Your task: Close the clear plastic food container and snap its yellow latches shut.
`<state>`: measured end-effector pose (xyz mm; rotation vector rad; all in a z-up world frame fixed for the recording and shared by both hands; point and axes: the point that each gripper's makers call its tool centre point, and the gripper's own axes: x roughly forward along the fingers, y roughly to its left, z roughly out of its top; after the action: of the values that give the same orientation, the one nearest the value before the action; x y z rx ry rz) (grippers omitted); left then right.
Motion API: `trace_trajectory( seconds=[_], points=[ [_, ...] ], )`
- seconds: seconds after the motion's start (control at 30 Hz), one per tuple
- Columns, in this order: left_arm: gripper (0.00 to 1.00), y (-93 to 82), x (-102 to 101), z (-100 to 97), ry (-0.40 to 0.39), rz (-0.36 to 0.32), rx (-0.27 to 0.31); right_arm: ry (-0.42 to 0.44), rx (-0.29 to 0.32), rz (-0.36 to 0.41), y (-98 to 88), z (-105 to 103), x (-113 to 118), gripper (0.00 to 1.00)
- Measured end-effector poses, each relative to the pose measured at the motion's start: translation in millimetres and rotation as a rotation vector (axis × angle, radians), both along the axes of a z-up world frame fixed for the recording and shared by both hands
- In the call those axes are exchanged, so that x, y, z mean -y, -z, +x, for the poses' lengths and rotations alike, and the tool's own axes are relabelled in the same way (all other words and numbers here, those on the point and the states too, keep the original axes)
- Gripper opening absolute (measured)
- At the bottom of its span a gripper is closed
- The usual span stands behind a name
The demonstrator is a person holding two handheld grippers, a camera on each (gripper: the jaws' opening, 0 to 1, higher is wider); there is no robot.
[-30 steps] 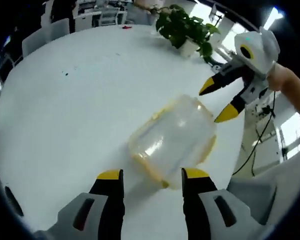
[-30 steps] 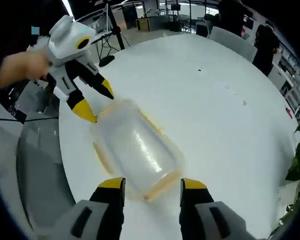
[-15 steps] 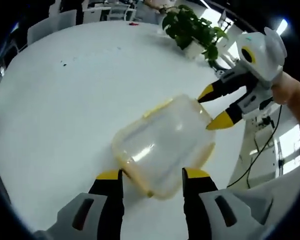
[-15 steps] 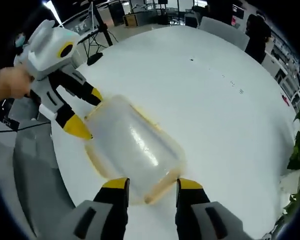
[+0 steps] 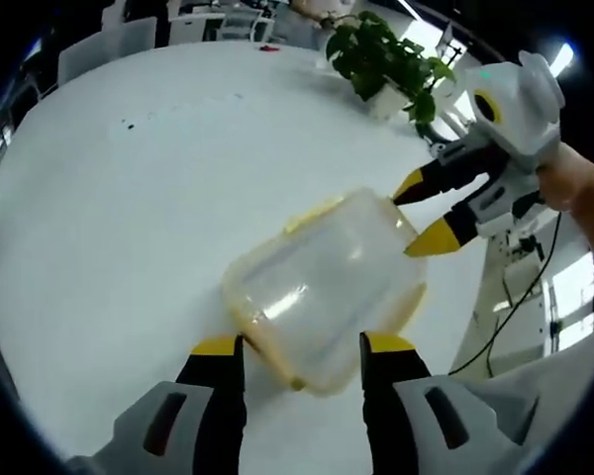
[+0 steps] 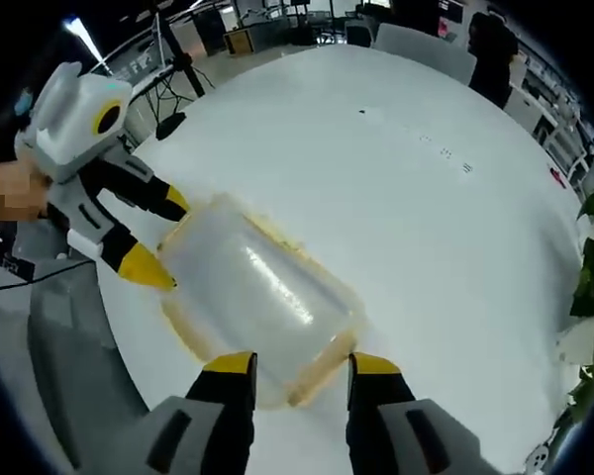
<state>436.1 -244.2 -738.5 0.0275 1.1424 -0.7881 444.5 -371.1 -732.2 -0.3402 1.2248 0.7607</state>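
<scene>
Container on table, L claw & R claw spread at opposite ends

Left tongs: black fingers, yellow tips, grey bases; right tongs alike, white-bodied.

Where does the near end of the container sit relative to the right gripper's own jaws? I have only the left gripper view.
Observer: In the right gripper view, the clear plastic food container with yellow trim has its near end between the right gripper and its open jaws.
Operator: What lies beyond the container there?
Observer: The left gripper, jaws open, one on each side of the far end.
Operator: Anything else on that side?
Observer: The round white table carries a few small dark specks, and chairs stand past its far edge.
</scene>
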Motion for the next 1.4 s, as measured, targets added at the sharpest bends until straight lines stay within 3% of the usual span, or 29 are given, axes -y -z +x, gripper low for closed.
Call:
trace_trajectory(
  seconds=[0.1, 0.13, 0.63, 0.73, 0.77, 0.8, 0.83, 0.9, 1.37, 1.4],
  points=[
    [0.43, -0.4, -0.5, -0.1, 0.000, -0.004, 0.001, 0.045, -0.017, 0.005, 3.0, 0.8, 2.6, 0.41],
    [0.43, -0.5, -0.7, -0.1, -0.001, -0.006, 0.003, 0.054, -0.057, 0.055, 2.1, -5.1, -3.1, 0.38],
    [0.41, -0.4, 1.7, 0.8, -0.008, -0.009, -0.005, 0.096, -0.078, 0.057, 5.7, -4.2, -5.0, 0.41],
    [0.39, -0.4, 3.0, 1.8, -0.006, -0.007, -0.021, 0.093, -0.086, 0.059, 6.5, -3.8, -6.5, 0.41],
    [0.39, 0.5, 4.7, 0.5, -0.011, -0.002, -0.038, 0.161, -0.095, 0.110, 7.2, -1.8, -19.3, 0.42],
    [0.38, 0.1, -0.7, -9.0, 0.000, 0.025, -0.094, 0.108, -0.115, 0.103, 6.2, -2.0, -17.8, 0.42],
    [0.38, -2.7, 4.2, 0.0, -0.039, -0.018, -0.055, 0.096, -0.104, 0.085, 5.1, 1.1, -16.9, 0.41],
    [0.38, -3.8, 1.3, -3.5, -0.025, -0.004, -0.060, 0.128, -0.095, 0.087, 4.2, 2.3, -16.8, 0.42],
    [0.41, -0.9, 1.6, -0.3, -0.016, -0.013, -0.061, 0.144, -0.094, 0.109, 5.8, -1.2, -9.8, 0.45],
    [0.41, -1.2, 1.8, 1.3, 0.004, -0.015, -0.042, 0.144, -0.092, 0.108, 5.6, -1.5, -9.8, 0.45]
  ],
)
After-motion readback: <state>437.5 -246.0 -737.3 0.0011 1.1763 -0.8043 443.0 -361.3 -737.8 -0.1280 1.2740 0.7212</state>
